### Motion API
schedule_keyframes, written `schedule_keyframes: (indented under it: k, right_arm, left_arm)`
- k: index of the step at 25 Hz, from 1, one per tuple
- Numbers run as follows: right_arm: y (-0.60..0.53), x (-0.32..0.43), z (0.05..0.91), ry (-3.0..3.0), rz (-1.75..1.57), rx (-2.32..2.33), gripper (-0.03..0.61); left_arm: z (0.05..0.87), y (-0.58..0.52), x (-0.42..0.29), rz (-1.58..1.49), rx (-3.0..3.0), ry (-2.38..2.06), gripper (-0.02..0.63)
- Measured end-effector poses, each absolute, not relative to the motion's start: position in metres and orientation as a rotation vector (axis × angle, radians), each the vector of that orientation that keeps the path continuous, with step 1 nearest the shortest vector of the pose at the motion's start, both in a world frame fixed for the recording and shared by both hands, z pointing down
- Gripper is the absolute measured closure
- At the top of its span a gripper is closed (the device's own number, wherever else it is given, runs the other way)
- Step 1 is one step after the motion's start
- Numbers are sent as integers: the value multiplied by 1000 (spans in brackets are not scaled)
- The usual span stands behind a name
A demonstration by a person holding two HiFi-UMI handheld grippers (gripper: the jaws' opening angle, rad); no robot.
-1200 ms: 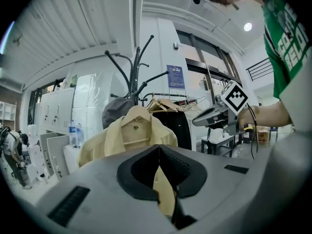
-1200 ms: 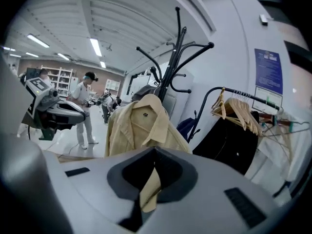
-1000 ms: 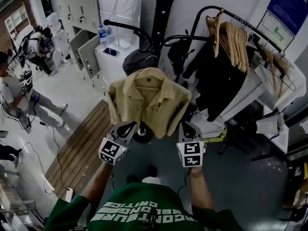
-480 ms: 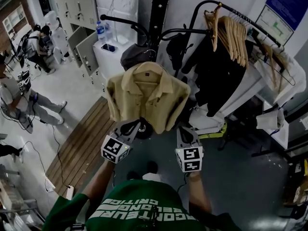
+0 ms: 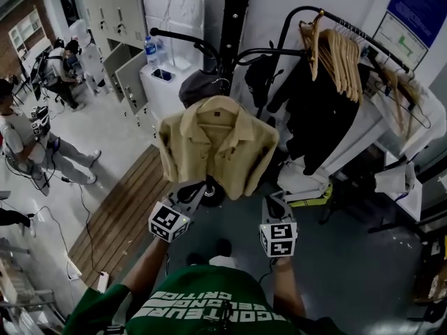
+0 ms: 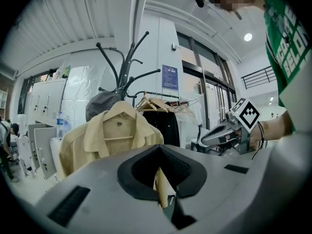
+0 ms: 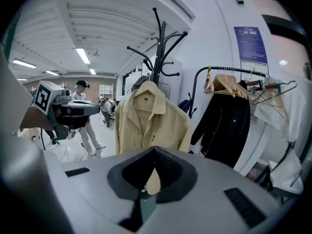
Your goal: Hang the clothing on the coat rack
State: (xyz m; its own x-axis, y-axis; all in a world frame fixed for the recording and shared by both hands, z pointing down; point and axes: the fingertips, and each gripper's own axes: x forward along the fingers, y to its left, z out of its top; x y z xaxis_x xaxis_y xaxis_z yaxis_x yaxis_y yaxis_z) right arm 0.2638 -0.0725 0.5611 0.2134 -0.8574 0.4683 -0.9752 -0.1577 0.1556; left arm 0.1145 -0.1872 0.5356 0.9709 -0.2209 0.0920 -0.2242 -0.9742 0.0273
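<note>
A tan shirt (image 5: pixel 216 145) hangs on a hanger from the black coat rack (image 5: pixel 230 19), collar up and front open. My left gripper (image 5: pixel 198 188) sits at the shirt's lower hem. In the left gripper view its jaws are closed with a strip of tan cloth running down between them (image 6: pixel 163 201). My right gripper (image 5: pixel 272 201) is shut and empty, a little below and clear of the hem's right corner. The right gripper view shows the shirt (image 7: pixel 151 121) hanging free ahead, with the left gripper (image 7: pixel 68 108) at its left.
A grey cap (image 5: pixel 199 86) hangs on the rack behind the shirt. To the right, a garment rail carries wooden hangers (image 5: pixel 335 47) and a black coat (image 5: pixel 314 110). A white cabinet with a bottle (image 5: pixel 149 47) stands at the back left. People (image 5: pixel 21 138) stand at the far left.
My right gripper has sunk lower, away from the shirt's hem. The left gripper and the shirt have stayed about where they were.
</note>
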Motion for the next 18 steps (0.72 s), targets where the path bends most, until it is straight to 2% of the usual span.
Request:
schedule_keyframes:
  k: [18]
  right_arm:
    - [-66, 272, 568, -1714, 409, 2092, 571]
  left_arm:
    - [539, -185, 127, 150, 3094, -331, 609]
